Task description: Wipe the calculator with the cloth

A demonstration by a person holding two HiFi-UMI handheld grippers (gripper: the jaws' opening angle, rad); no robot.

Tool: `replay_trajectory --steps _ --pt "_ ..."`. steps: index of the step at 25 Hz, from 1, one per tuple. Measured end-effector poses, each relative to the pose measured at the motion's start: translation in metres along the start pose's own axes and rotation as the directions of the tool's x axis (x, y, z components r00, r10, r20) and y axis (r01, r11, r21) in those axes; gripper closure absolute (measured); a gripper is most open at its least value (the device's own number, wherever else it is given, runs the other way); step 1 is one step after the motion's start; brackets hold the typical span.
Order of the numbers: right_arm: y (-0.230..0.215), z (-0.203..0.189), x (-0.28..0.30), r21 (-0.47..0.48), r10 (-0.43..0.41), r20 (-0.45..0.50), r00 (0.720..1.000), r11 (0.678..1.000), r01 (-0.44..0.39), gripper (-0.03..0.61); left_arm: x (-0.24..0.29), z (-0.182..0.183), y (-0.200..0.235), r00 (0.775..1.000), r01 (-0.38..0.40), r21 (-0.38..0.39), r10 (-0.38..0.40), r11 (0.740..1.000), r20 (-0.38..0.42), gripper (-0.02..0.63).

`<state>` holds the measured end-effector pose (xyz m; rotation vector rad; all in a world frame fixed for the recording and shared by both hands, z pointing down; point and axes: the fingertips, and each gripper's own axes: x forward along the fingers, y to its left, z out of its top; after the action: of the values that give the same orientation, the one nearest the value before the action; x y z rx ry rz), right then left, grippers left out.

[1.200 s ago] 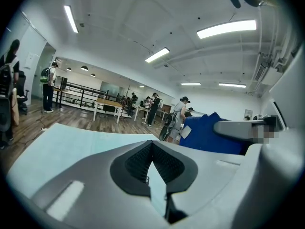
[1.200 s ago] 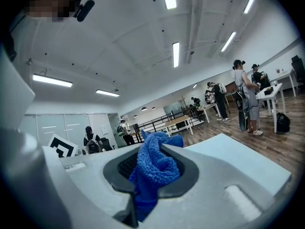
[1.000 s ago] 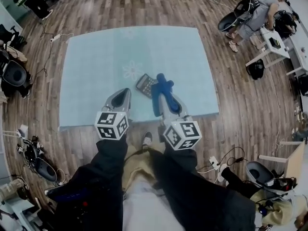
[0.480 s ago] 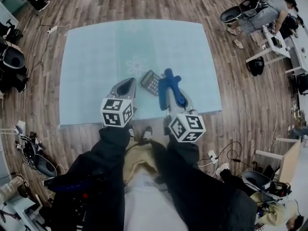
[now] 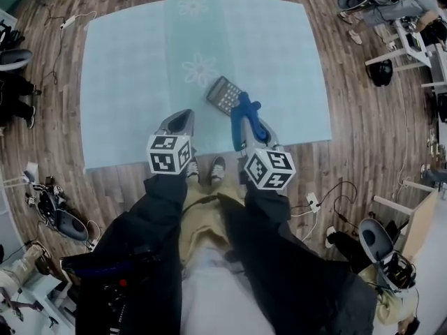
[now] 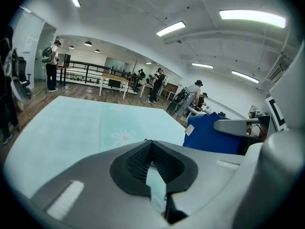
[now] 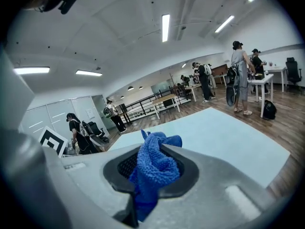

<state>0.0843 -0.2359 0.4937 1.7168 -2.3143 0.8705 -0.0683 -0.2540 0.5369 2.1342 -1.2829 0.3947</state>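
A dark calculator (image 5: 225,94) lies tilted on the pale blue mat (image 5: 126,82), beside a printed flower. My right gripper (image 5: 242,112) is shut on a blue cloth (image 5: 241,119), which hangs just off the calculator's near right corner. I cannot tell whether the cloth touches it. In the right gripper view the cloth (image 7: 155,163) bulges out between the jaws of that gripper (image 7: 148,157). My left gripper (image 5: 180,121) hovers over the mat's near edge, left of the calculator, shut on nothing. The left gripper view shows this gripper (image 6: 148,146) with its jaws together and the cloth (image 6: 209,133) off to the right.
The mat lies on a wooden floor. Office chairs (image 5: 14,60), desks (image 5: 412,30) and floor cables (image 5: 328,194) ring it, and people stand at the room's far side (image 7: 240,75). The person's shoes (image 5: 218,167) are at the mat's near edge.
The head view has shifted, so the mat and calculator now sit higher in the frame. The right gripper stays by the calculator with the cloth. The left gripper is still shut.
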Motion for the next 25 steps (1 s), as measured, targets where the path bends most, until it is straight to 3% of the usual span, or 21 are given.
replay_trajectory --steps 14,25 --pt "-0.049 -0.051 0.037 0.013 -0.069 -0.131 0.989 0.997 0.072 0.522 0.041 -0.070 0.010 0.983 0.011 -0.057 -0.021 0.998 -0.182 0.615" --pt "-0.090 -0.044 0.084 -0.057 -0.125 -0.154 0.980 0.991 0.117 0.522 0.080 -0.074 0.018 0.972 0.008 -0.089 -0.028 0.996 -0.232 0.615"
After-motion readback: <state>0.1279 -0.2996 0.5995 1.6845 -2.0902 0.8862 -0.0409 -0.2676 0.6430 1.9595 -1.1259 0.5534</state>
